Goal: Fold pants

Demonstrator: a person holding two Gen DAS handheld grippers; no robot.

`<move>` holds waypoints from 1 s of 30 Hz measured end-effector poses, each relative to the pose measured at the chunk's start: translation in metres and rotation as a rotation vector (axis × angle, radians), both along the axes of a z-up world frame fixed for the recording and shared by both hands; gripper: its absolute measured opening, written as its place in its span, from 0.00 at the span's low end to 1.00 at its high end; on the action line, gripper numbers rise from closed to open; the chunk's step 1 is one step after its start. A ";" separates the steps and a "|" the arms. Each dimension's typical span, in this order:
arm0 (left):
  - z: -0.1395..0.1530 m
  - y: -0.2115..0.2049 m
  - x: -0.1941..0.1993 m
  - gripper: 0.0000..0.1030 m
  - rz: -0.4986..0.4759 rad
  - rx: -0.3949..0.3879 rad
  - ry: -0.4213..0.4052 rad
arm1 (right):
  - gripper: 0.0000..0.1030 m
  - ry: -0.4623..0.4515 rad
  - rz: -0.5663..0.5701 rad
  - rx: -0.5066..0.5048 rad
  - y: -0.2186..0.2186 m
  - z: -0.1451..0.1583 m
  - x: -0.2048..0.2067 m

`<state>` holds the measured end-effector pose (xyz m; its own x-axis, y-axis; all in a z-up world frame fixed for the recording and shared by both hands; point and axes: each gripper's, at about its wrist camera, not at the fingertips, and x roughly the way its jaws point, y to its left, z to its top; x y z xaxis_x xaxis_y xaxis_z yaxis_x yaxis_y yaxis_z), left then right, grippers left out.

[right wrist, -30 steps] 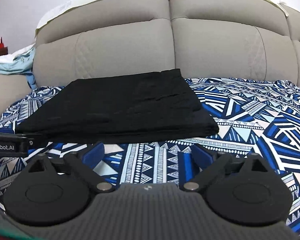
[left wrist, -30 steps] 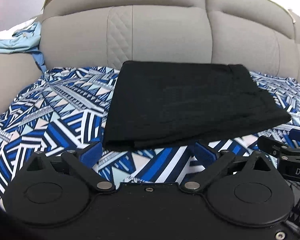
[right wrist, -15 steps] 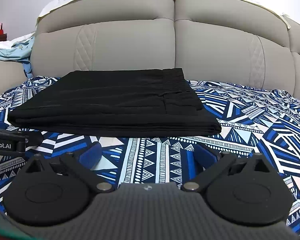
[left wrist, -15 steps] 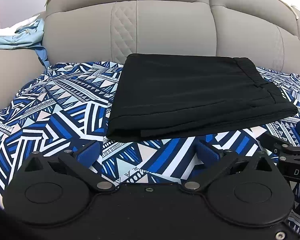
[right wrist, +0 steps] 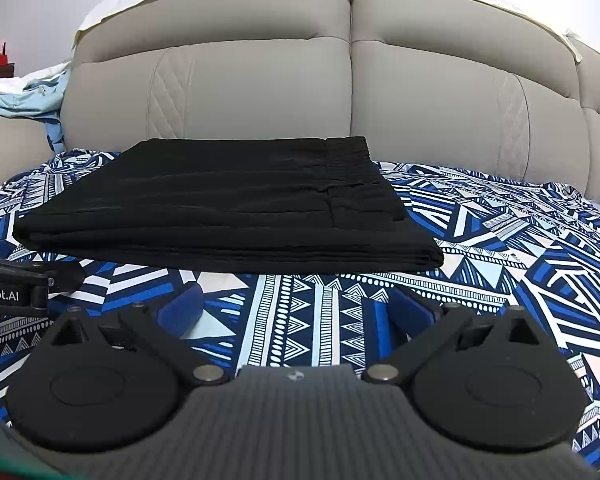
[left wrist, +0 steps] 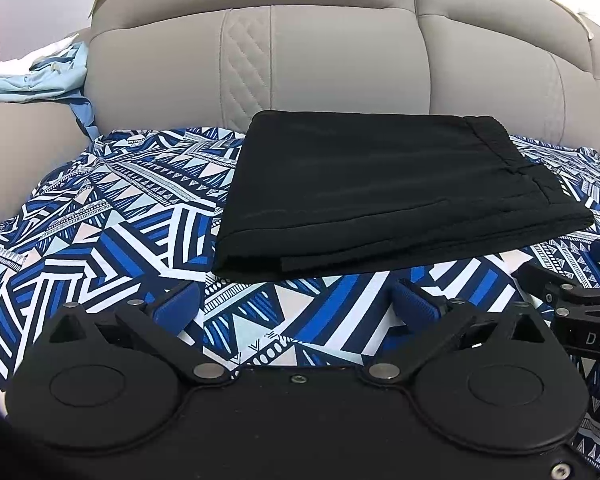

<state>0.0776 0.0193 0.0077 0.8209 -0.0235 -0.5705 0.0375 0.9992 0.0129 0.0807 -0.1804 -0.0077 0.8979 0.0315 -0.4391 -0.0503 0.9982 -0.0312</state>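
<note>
Hovering slightly farther back than before, both grippers [left wrist: 296,304] [right wrist: 296,308] gape empty before the folded pants [left wrist: 380,192].

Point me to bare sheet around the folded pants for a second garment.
Widest bare patch: patterned sheet right of the black pants, out to the headboard. Another left of the pants, toward the blue cloth. The near strip is crowded by both open tools, left tool and right tool.
</note>
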 end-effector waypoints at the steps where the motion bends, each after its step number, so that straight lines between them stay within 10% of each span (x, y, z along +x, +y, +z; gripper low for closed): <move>1: 0.000 0.000 0.000 1.00 -0.001 0.000 -0.001 | 1.00 0.000 0.000 0.000 0.000 0.000 0.000; 30: 0.000 0.002 0.001 1.00 -0.016 0.001 0.002 | 1.00 -0.001 0.000 -0.001 0.001 -0.001 0.000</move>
